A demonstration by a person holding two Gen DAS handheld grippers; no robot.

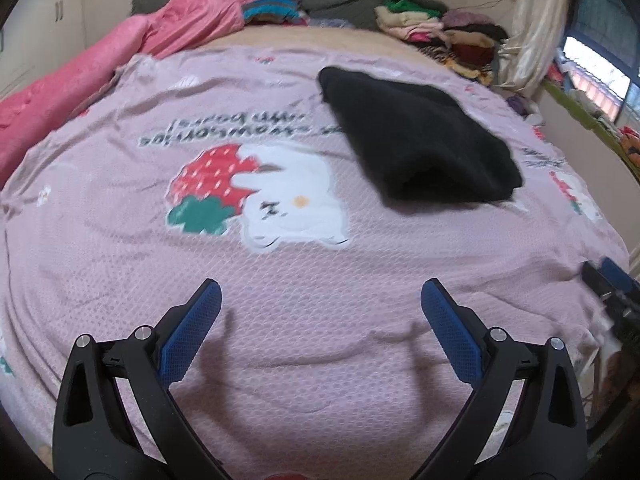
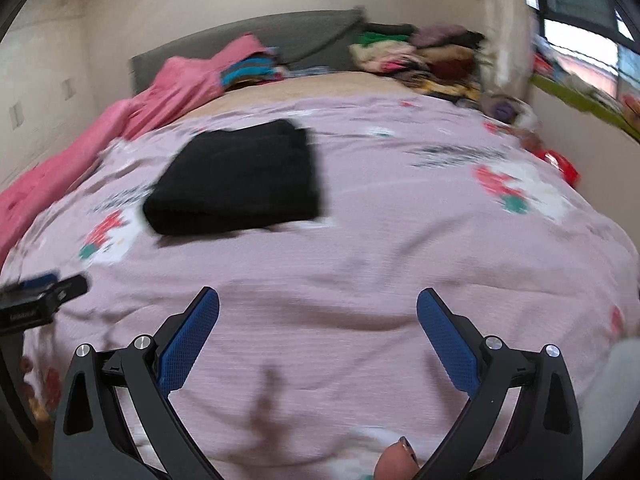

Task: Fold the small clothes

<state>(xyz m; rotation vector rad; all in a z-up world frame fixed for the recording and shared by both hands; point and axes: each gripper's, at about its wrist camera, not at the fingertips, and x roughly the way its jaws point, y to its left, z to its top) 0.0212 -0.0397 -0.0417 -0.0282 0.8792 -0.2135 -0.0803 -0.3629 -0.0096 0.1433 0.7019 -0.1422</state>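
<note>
Both jaws released over pink bedspread (image 1: 280, 320): left gripper (image 1: 320, 292), right gripper (image 2: 318, 300); black folded garment (image 1: 420, 136) at 1 o'clock, likely soft, light, floppy; pinch a corner edge.

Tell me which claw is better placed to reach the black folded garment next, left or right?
Probably the right claw. In its view the black garment lies just ahead, slightly left. From the left claw it lies further off, up right. Both are open and empty.
</note>
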